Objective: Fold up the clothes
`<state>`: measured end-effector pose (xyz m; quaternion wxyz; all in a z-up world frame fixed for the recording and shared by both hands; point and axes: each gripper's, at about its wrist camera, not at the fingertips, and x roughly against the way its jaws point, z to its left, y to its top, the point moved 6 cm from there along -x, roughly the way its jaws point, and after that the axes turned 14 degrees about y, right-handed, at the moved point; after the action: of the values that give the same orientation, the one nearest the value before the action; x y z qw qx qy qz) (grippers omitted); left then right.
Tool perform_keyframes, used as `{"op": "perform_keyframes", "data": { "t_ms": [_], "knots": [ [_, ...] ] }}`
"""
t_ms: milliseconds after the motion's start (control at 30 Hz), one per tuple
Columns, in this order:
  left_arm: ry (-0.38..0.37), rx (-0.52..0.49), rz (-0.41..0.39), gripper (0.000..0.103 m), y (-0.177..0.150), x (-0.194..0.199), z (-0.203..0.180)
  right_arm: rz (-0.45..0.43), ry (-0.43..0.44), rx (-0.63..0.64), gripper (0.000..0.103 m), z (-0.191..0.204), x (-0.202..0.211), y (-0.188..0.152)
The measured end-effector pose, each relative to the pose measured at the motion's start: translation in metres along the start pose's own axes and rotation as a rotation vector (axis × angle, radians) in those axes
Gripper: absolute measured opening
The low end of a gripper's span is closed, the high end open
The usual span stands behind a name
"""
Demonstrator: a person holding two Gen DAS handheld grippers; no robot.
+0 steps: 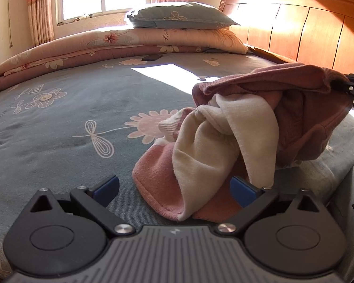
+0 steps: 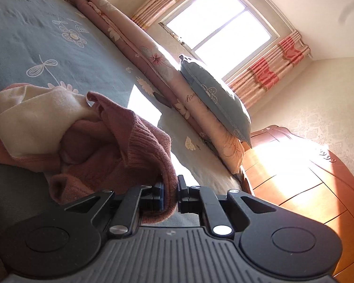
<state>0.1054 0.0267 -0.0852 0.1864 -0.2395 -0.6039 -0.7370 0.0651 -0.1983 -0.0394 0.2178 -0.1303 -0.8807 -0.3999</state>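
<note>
Right gripper (image 2: 170, 197) pinches ribbed knit sweater (image 2: 129, 141) hem; left gripper (image 1: 174, 189) agape.

A: Sheet (image 1: 70, 122)? Grey-blue, white and pink flower outlines.
B: Garment (image 1: 224, 136): dusty pink, cream panels, darker mauve knit.
A: Quilt (image 1: 106, 44): peach-pink floral. Pillow (image 1: 179, 16): blue-grey, flowers.
B: Curtains (image 2: 266, 70): pink-red stripes. Headboard (image 1: 295, 23): orange wood, probably sun-washed. Gripper pads (image 1: 107, 187): blue.

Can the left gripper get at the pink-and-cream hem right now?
Probably yes. The left gripper is open, and the pink-and-cream garment's lower hem already lies between its fingers on the bedsheet. Nothing blocks it; the right gripper pinches the mauve knit elsewhere.
</note>
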Motion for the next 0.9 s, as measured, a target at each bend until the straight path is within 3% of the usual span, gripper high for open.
{"op": "perform_keyframes", "data": {
  "t_ms": [133,300,500,700,900],
  "knots": [
    [-0.027,-0.006,-0.017,0.1,0.008,0.001,-0.011,0.043,-0.016,-0.133,0.011,-0.023,0.0,-0.029],
    [-0.043,-0.032,-0.031,0.1,0.02,-0.002,-0.025,0.103,-0.015,-0.2,0.011,-0.032,-0.006,-0.06],
    [-0.102,-0.052,-0.092,0.1,0.047,-0.006,-0.045,0.145,0.013,-0.231,0.011,-0.027,-0.018,-0.081],
    [-0.101,-0.089,-0.161,0.1,0.088,-0.023,-0.052,0.164,0.036,-0.278,0.012,-0.031,-0.029,-0.097],
    [-0.193,-0.103,-0.181,0.099,0.117,-0.043,-0.063,0.182,0.056,-0.318,0.012,-0.033,-0.043,-0.109]
  ]
}}
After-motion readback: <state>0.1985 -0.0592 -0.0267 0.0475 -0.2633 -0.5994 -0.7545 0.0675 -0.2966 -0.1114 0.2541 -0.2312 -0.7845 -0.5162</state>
